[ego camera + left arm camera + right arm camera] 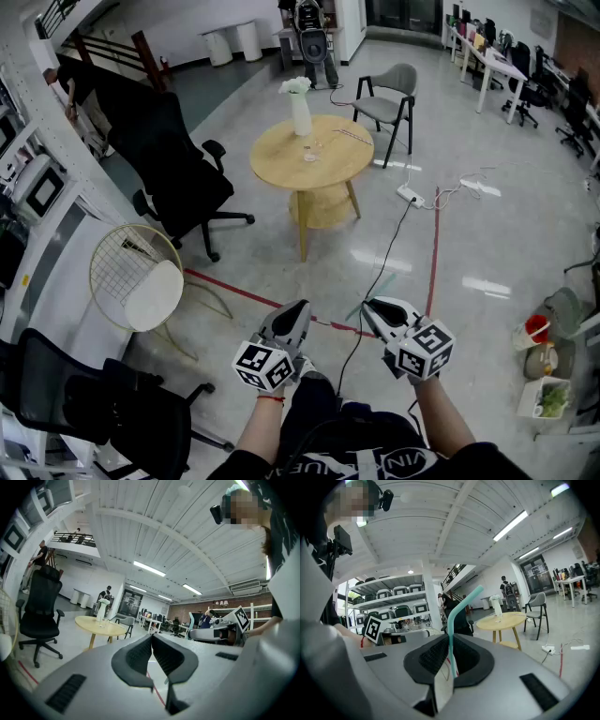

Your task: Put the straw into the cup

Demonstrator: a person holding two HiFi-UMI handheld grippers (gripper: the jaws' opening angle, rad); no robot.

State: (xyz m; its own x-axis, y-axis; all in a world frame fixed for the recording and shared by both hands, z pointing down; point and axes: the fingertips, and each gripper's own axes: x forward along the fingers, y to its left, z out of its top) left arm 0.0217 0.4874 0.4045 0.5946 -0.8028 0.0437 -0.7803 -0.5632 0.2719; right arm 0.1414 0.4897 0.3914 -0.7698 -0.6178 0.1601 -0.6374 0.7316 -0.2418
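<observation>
**Right gripper view: a bendable straw pinched low on its stem**

The teal straw (451,630) stands upright between the jaws of the right gripper (450,654). Its upper part is bent at the flex joint and leans away toward the right. The jaws are nearly closed, and their ribbed pads press on the lower stem. A strip of white paper sleeve (443,686) hangs from the straw below the grip.

As a judgement, the straw is very light, thin-walled and smooth. It is easily crushed flat by a hard pinch and may swivel in a loose one. A low hold leaves a long free length above the pads. The bent tip may therefore wobble, and the flex joint offers no stiffness. For insertion, the hold is best kept on the straight stem, clear of the end that is to enter the cup.

The left gripper (152,644) has its jaws closed together with nothing between them.

In the head view, both grippers are held in front of the person, well away from the round table (277,169). On the table stand a vase (300,112) and a small clear vessel, probably the cup (310,155). It is too small to identify with certainty.
</observation>
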